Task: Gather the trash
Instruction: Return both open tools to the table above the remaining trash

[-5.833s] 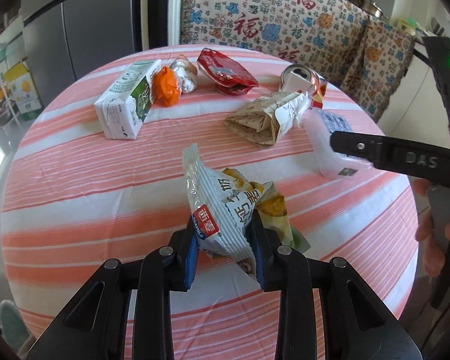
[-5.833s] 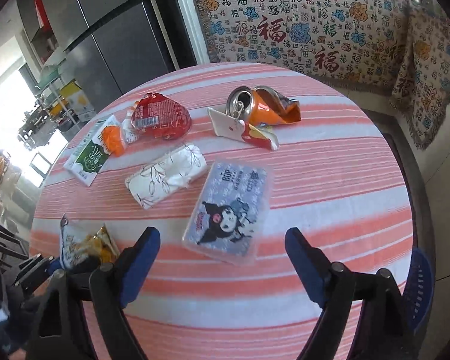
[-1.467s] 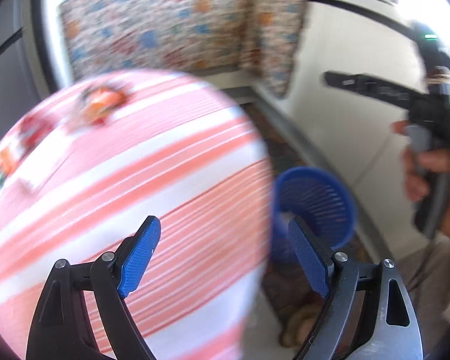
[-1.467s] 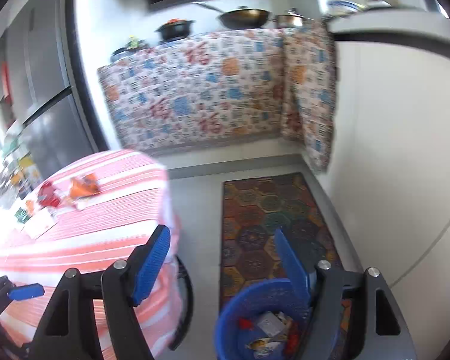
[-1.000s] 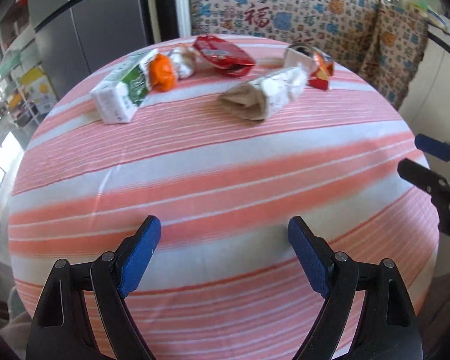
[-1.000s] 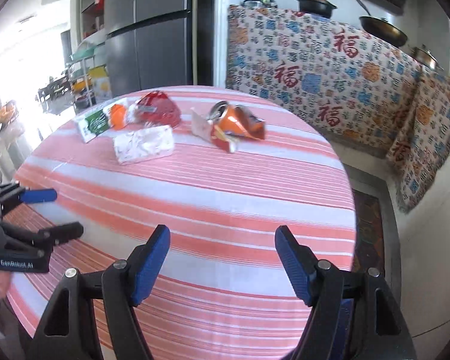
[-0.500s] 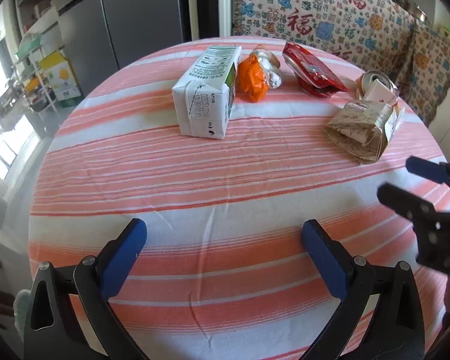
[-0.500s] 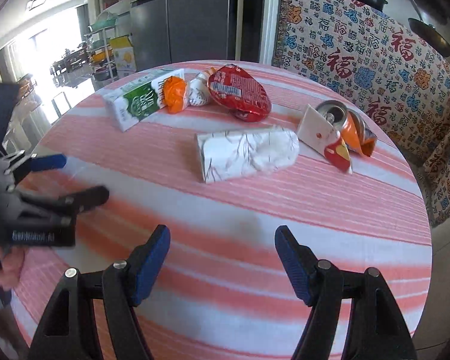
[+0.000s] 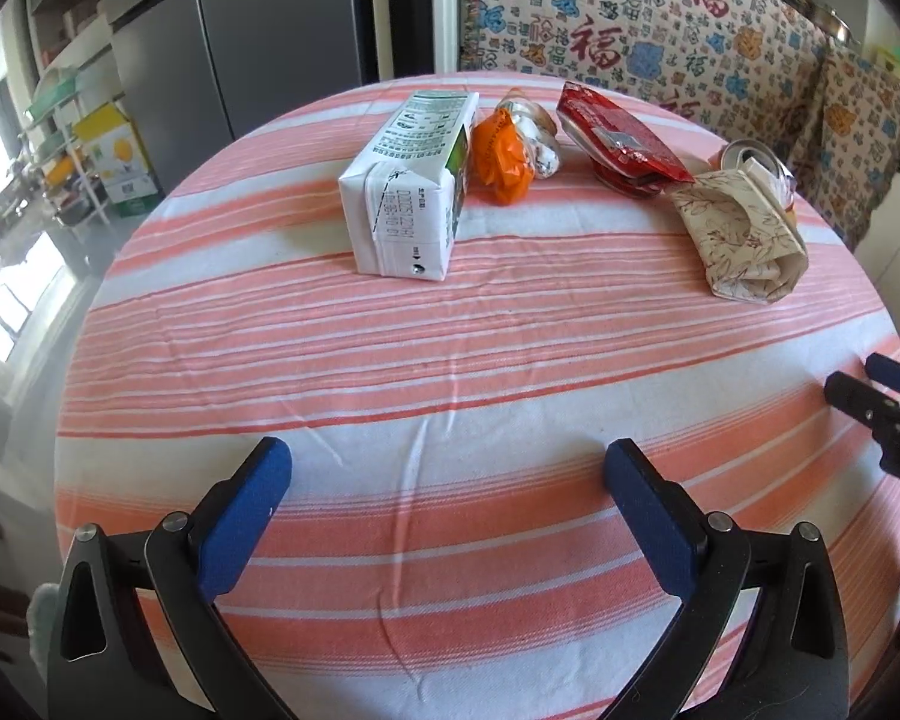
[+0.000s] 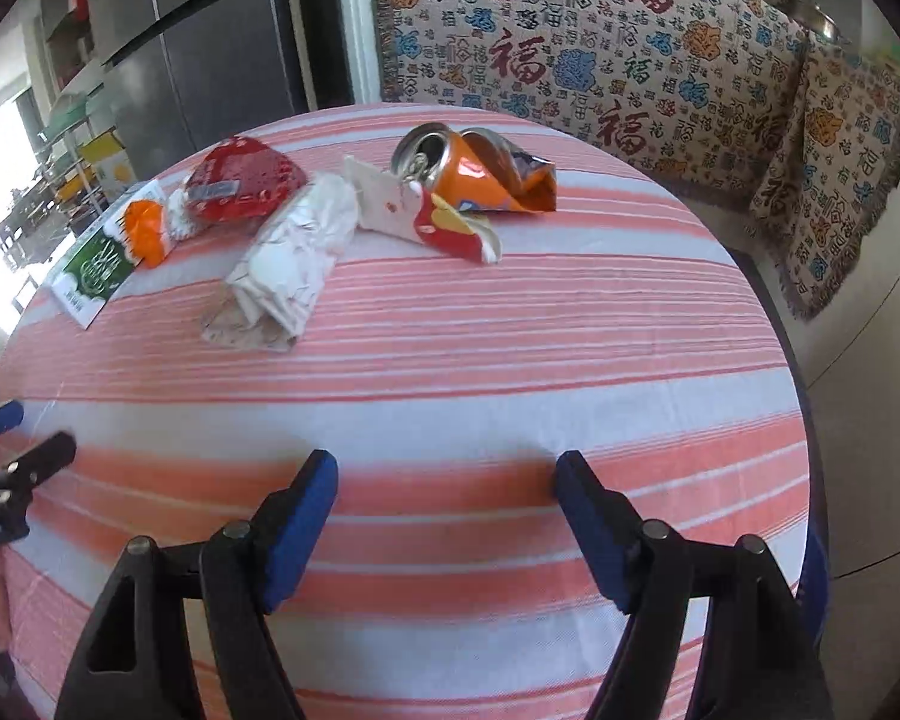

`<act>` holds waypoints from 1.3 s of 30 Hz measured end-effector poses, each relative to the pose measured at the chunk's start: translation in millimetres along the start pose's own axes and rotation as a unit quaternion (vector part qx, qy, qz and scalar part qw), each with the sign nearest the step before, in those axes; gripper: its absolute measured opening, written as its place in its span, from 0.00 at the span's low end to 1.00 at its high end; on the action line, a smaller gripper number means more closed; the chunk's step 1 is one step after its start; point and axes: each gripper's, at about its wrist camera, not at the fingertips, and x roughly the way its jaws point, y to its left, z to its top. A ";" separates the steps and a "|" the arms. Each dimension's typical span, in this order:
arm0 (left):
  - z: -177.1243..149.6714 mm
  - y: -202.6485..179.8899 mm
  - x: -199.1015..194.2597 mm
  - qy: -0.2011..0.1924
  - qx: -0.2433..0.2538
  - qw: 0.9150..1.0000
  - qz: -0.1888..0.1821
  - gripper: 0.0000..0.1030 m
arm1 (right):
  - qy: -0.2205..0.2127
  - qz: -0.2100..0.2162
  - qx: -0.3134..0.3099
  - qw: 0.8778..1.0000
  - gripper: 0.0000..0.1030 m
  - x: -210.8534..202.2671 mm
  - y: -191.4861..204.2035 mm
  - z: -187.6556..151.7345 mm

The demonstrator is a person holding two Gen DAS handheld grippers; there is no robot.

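Trash lies across the far half of the striped round table (image 9: 450,360): a white and green milk carton (image 9: 408,192), an orange wrapper (image 9: 501,159), a red packet (image 9: 621,141) and a rolled paper wrap (image 9: 741,234). My left gripper (image 9: 444,468) hangs open and empty over the near part of the cloth. My right gripper (image 10: 446,468) is empty too, and its jaws are opening. Ahead of it lie the paper wrap (image 10: 288,264), a folded white and red carton scrap (image 10: 426,216) and a crushed orange can (image 10: 480,171). Each gripper's tip shows at the edge of the other's view.
A grey fridge (image 9: 270,30) and a counter draped in patterned cloth (image 9: 630,18) stand behind the table. Shelves with boxes (image 9: 114,162) fill the far left. A blue sliver (image 10: 813,570) shows past the table's right edge.
The snack bag once held in my left gripper is gone. Both grippers have swung from the blue bin back over the table. The left jaws stand wider; the right has come closer to the paper wrap.
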 end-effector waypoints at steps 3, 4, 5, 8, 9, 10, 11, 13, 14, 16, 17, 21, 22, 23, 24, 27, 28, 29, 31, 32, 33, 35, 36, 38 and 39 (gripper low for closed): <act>-0.1 -0.5 0.0 0.000 0.000 1.000 0.000 1.00 | -0.006 -0.004 -0.010 1.000 0.85 2.3 11.8 -1.3; -0.1 -0.4 0.0 0.000 0.000 1.000 0.000 1.00 | -0.006 -0.004 -0.007 1.000 0.89 4.4 12.9 -0.1; -0.1 -0.6 0.1 0.000 0.000 1.000 0.001 1.00 | -0.005 -0.007 -0.006 1.000 0.91 6.4 14.6 1.1; 1.0 0.1 0.8 0.000 -0.001 1.000 0.001 1.00 | -0.002 -0.015 0.001 1.000 0.94 10.6 17.2 6.3; 0.9 0.1 1.0 0.000 -0.001 1.000 0.001 1.00 | -0.005 -0.016 0.002 1.000 0.94 11.5 17.8 7.0; 0.9 -0.2 0.8 0.000 -0.002 1.000 0.001 1.00 | -0.005 -0.016 0.003 1.000 0.95 12.6 17.4 8.5; 0.9 -0.2 0.8 0.000 -0.002 1.000 0.001 1.00 | -0.005 -0.016 0.003 1.000 0.95 13.1 17.2 7.8; 0.8 -0.5 0.7 0.000 -0.002 1.000 0.002 1.00 | -0.005 -0.015 0.004 1.000 0.95 13.4 16.8 7.5; 0.7 -0.8 0.7 0.000 -0.002 1.000 0.002 1.00 | -0.005 -0.016 0.004 1.000 0.95 13.9 16.9 7.8; 0.5 -1.1 0.7 0.001 -0.003 1.000 0.002 1.00 | -0.005 -0.018 0.002 1.000 0.95 15.0 16.2 8.3; 0.6 -1.0 0.8 0.001 -0.003 1.000 0.003 1.00 | -0.005 -0.018 0.003 1.000 0.96 15.5 15.2 8.2; 0.8 0.1 0.4 0.001 -0.004 1.000 0.004 1.00 | -0.005 -0.017 0.004 1.000 0.96 15.5 15.3 7.5; 0.6 -0.2 0.3 0.001 -0.004 1.000 0.004 1.00 | -0.005 -0.017 0.004 1.000 0.96 15.4 14.9 7.4; 0.4 -0.6 0.2 0.001 -0.005 1.000 0.004 1.00 | -0.005 -0.017 0.004 1.000 0.96 15.6 14.5 7.5; 0.5 -0.8 0.2 0.001 -0.005 1.000 0.005 1.00 | -0.005 -0.017 0.004 1.000 0.96 15.5 14.7 7.4; 0.4 -0.8 0.3 0.001 -0.006 1.000 0.005 1.00 | -0.005 -0.016 0.005 1.000 0.97 15.7 14.7 7.1; 0.5 -0.7 0.3 0.001 -0.006 1.000 0.005 1.00 | -0.005 -0.017 0.005 1.000 0.97 15.8 14.6 7.2; 0.4 -1.0 0.2 0.001 -0.006 1.000 0.005 1.00 | -0.005 -0.017 0.005 1.000 0.97 15.8 14.6 7.1; 0.2 -0.6 -0.5 0.001 -0.008 1.000 0.005 1.00 | -0.005 -0.017 0.005 1.000 0.97 15.9 14.4 7.0; 0.6 0.4 -1.3 0.002 -0.010 1.000 0.006 0.99 | -0.005 -0.017 0.005 1.000 0.97 16.0 14.4 7.1; 1.9 1.8 -2.4 0.001 -0.013 1.000 0.007 0.99 | -0.005 -0.016 0.006 1.000 0.97 16.1 14.0 7.1; 12.3 4.5 -6.3 -0.011 -0.021 1.000 0.004 0.99 | -0.005 -0.017 0.006 1.000 0.97 16.0 14.4 7.1; 20.1 6.8 -8.3 -0.018 -0.026 0.999 0.003 0.99 | -0.005 -0.017 0.006 1.000 0.97 16.1 13.9 7.2; 39.3 7.9 -7.1 -0.025 -0.024 0.999 0.002 0.99 | -0.005 -0.017 0.006 1.000 0.97 16.4 13.4 7.4; 50.0 6.7 -1.9 -0.023 -0.016 1.000 0.006 0.99 | -0.005 -0.017 0.006 1.000 0.97 16.5 13.1 7.5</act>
